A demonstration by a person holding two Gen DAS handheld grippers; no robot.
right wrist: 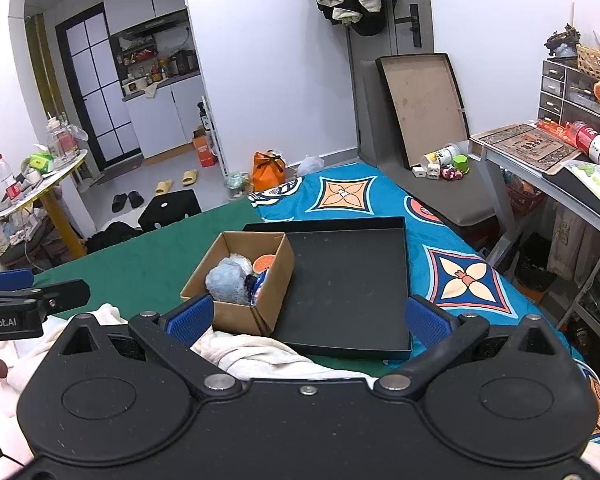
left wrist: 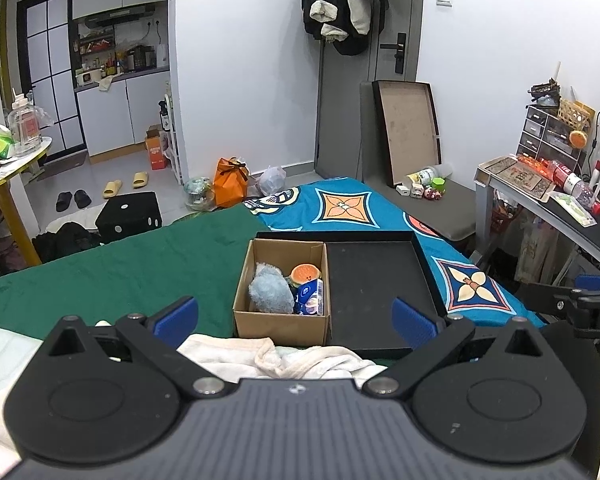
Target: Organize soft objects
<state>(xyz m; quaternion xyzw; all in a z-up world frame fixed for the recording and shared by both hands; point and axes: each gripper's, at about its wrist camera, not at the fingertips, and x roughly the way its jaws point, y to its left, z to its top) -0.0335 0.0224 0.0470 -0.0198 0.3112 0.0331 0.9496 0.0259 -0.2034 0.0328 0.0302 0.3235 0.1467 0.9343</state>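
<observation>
Bed (left wrist: 100, 272) under green cloth carries your black tray (left wrist: 376, 304); cardboard box (left wrist: 280, 320) sits in its left part, holding blue plush (left wrist: 270, 292), orange plush (left wrist: 305, 273), tissue pack (left wrist: 310, 298). Cream towel (left wrist: 268, 360) lies just before the box. Your left tongs (left wrist: 296, 312) and right tongs (right wrist: 306, 316): both spread wide, empty, above the towel.

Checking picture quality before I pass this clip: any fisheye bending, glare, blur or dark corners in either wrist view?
Left wrist view: strong barrel bending, the door and walls curve, corners go dark; cardboard box sharp, light even, no glare. Right wrist view: same curved edges and dark corners; black tray crisp with only a faint sheen; open right tongs in focus, no motion blur.
</observation>
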